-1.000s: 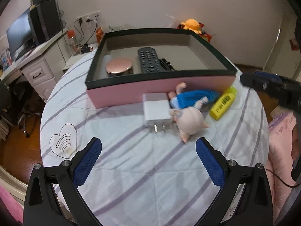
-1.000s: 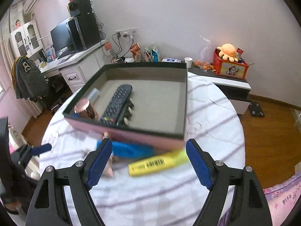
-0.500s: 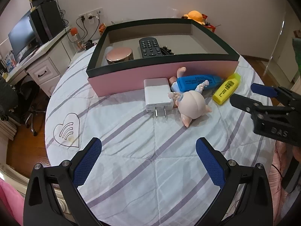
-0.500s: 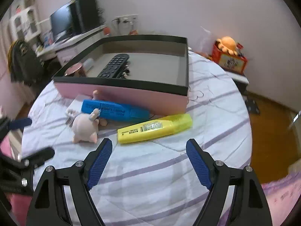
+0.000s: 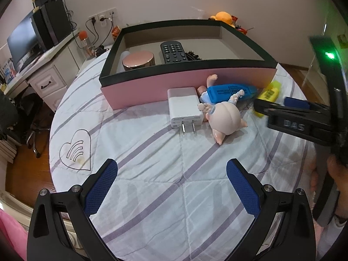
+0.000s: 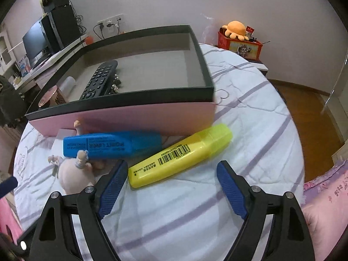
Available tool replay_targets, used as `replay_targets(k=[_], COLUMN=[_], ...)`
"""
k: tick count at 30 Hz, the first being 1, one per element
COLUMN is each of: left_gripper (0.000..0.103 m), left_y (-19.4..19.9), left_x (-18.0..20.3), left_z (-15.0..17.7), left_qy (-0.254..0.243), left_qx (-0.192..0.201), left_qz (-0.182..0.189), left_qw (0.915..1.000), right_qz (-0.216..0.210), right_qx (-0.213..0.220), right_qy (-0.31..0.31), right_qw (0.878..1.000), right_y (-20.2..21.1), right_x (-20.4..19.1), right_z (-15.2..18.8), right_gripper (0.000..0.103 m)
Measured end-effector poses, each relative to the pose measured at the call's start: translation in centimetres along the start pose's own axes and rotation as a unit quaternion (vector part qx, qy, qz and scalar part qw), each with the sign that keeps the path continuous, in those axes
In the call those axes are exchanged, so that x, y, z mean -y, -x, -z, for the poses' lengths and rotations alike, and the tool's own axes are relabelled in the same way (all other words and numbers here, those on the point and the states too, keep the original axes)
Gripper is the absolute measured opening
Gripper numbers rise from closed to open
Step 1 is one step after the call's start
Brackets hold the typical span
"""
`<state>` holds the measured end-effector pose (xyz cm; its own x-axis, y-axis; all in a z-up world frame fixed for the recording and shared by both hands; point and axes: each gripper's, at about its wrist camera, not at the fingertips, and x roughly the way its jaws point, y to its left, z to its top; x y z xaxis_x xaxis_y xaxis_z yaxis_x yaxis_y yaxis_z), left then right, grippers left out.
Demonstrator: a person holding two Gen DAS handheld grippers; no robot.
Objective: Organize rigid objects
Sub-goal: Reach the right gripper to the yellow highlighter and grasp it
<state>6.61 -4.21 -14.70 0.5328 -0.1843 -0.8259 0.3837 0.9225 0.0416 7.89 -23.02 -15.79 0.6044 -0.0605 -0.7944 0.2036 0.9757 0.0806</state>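
Right wrist view: right gripper (image 6: pixel 171 187) with fingers spread wide, nothing between the blue pads. The yellow plastic highlighter with a barcode label (image 6: pixel 180 154) lies at frame centre on the white quilted cloth with lilac stripes (image 6: pixel 250 113); its near end sits just above the left pad (image 6: pixel 113 187), contact unclear. The blue highlighter marked "POINT LINER" (image 6: pixel 111 144) lies left of centre, along the pink-sided cardboard box with a dark rim (image 6: pixel 130 117). The pale pink pig figurine (image 6: pixel 71 174) is at lower left, one limb over the blue highlighter.

Left wrist view: left gripper (image 5: pixel 171 189) at bottom of frame, fingers spread, empty, well apart from the objects. White plug adapter (image 5: pixel 184 108) lies at centre, just beside the figurine. Inside the box, upper centre: black remote control (image 5: pixel 173 52) and round rose-gold lidded tin (image 5: pixel 138 59).
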Motion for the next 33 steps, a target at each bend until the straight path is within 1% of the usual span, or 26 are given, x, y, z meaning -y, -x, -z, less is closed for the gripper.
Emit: replay_targets(k=[4,8,11,14,18,21,22,25,27,28,29,32,33], left_gripper=[0.101,0.101,0.101,0.101,0.101,0.101,0.101,0.101,0.101,0.101,0.101,0.101,0.101], left_y=[0.0,-0.2,0.4,0.7,0.8,1.0,1.1,0.9,0.8,0.7,0.7,0.7,0.8], left_x=[0.0,0.7,1.5,2.6,4.0,5.3,5.9,7.0,7.3,7.4,7.6,8.3,8.6], left_z=[-0.3,-0.9,-1.3,-2.0,-2.8,-3.2,-3.4,-3.6,-3.7,-3.9,-4.2,-4.7,-5.0], left_qy=[0.012,0.014,0.013,0.001,-0.014,-0.026,-0.035,-0.049,-0.047,-0.043,-0.042,-0.048,-0.048], left_qx=[0.009,0.013,0.027,0.036,0.042,0.047,0.049,0.048,0.047,0.048,0.049,0.051,0.054], left_qz=[0.013,0.009,0.006,0.008,-0.002,-0.007,-0.004,-0.008,-0.006,-0.007,-0.010,-0.021,-0.019], left_qw=[0.9998,0.9998,0.9995,0.9993,0.9990,0.9985,0.9982,0.9976,0.9978,0.9979,0.9979,0.9973,0.9972], right_qz=[0.031,0.045,0.035,0.010,0.002,0.029,0.032,0.029,0.029,0.022,0.010,0.002,-0.002], right_qx=[0.002,0.006,0.008,0.012,0.009,-0.003,-0.003,-0.001,0.000,0.003,0.007,0.014,0.010], right_qy=[-0.008,-0.025,-0.036,-0.042,-0.039,-0.029,-0.026,-0.040,-0.045,-0.047,-0.046,-0.039,-0.033], right_qw=[0.999,0.999,0.999,0.999,0.999,0.999,0.999,0.999,0.999,0.999,0.999,0.999,0.999], right_y=[1.3,2.0,1.9,1.7,1.0,-0.2,-0.1,0.5,0.7,0.8,0.8,0.9,0.8], right_x=[2.7,5.0,5.8,5.4,4.6,4.7,5.0,6.9,8.0,8.4,8.6,8.5,8.5], right_z=[0.5,0.6,0.2,-0.6,-1.0,-1.1,-0.8,-0.5,-0.6,-0.7,-0.8,-1.2,-1.5], right_gripper=[0.085,0.085,0.085,0.085,0.085,0.085,0.085,0.085,0.085,0.085,0.085,0.085,0.085])
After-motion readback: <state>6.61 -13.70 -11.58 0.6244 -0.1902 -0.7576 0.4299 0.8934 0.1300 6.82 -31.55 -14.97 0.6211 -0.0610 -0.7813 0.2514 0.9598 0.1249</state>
